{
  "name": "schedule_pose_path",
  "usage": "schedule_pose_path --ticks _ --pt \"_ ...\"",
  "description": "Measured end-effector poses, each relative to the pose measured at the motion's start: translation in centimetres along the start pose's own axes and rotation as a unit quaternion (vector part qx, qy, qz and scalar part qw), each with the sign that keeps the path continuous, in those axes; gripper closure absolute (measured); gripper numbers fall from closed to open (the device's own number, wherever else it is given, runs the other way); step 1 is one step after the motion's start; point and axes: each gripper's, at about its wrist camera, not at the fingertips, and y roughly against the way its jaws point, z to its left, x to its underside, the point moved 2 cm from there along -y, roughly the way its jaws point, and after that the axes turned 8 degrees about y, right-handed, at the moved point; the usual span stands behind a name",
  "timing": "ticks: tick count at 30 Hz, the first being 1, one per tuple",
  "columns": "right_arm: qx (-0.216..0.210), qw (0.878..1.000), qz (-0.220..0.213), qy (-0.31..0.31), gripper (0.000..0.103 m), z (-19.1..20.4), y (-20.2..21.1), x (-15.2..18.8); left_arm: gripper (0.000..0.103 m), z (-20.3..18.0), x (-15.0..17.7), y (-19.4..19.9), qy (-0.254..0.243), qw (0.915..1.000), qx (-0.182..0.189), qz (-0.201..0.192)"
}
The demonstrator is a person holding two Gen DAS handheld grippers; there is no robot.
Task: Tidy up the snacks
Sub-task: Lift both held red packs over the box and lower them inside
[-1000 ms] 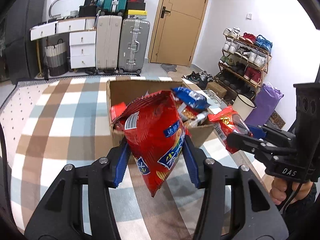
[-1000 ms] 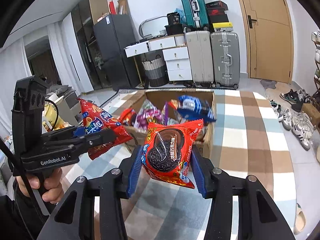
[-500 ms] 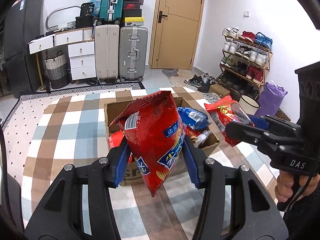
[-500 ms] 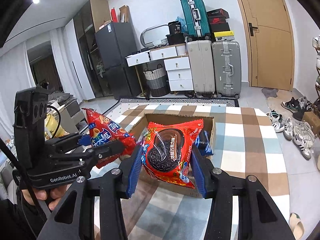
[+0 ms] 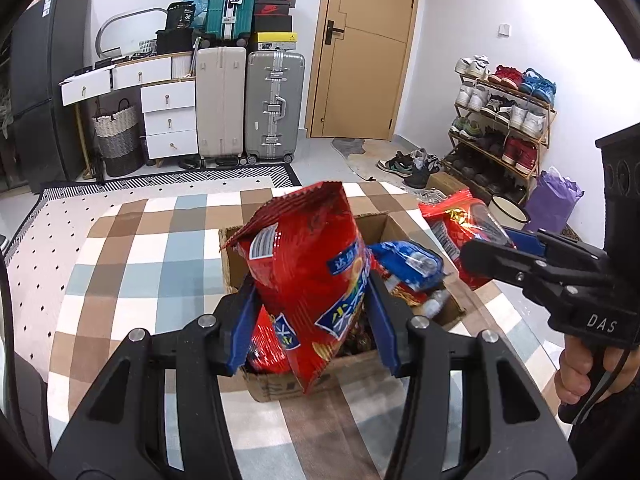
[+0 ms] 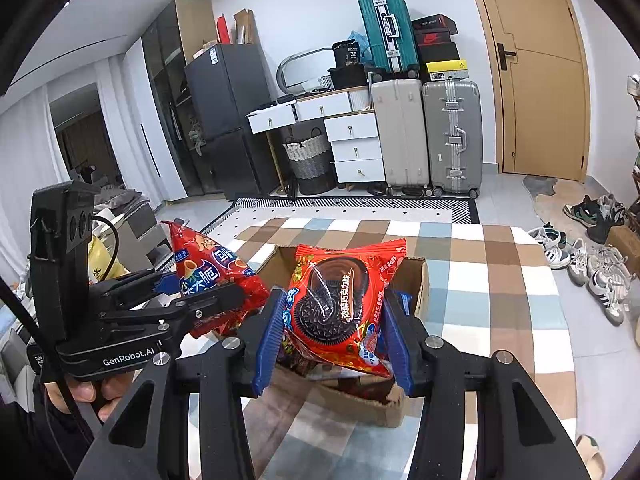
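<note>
So we've got a snack in each hand right now: our left tool [image 5: 312,304] is clamped on a tall red chip bag [image 5: 308,264], and our right tool [image 6: 332,332] is squeezed shut on a red cookie packet [image 6: 340,300] with a chocolate sandwich cookie printed on it. Both are held up in the air above the cardboard box [image 5: 280,384], which sits on a checked cloth [image 5: 132,248] in brown, blue and white; can't tell whether that's a bench or a bed under it. The box holds more snacks, including a blue packet [image 5: 408,264] poking out near the far right corner. Room's pretty packed. Along the back wall there's a white drawer unit [image 6: 352,144], a woven basket [image 6: 308,160], a beige suitcase [image 6: 400,132] and a grey suitcase [image 6: 452,136] side by side, plus a teal suitcase [image 6: 384,28] and shoe boxes [image 6: 436,44] stacked on top. Wooden door [image 6: 536,72] to the right, black fridge [image 6: 228,120] to the left, a shoe rack [image 5: 500,120] full of sneakers on the right wall, and loose shoes on the floor.
</note>
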Motion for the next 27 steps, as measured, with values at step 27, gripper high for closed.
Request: schedule_pose_path --ticks 27 --pt "-0.019 0.999 0.043 -0.004 0.056 -1.2 -9.1 -1.4 0.055 4.3 -2.6 -11.4 0.008 0.9988 -0.033 0.036"
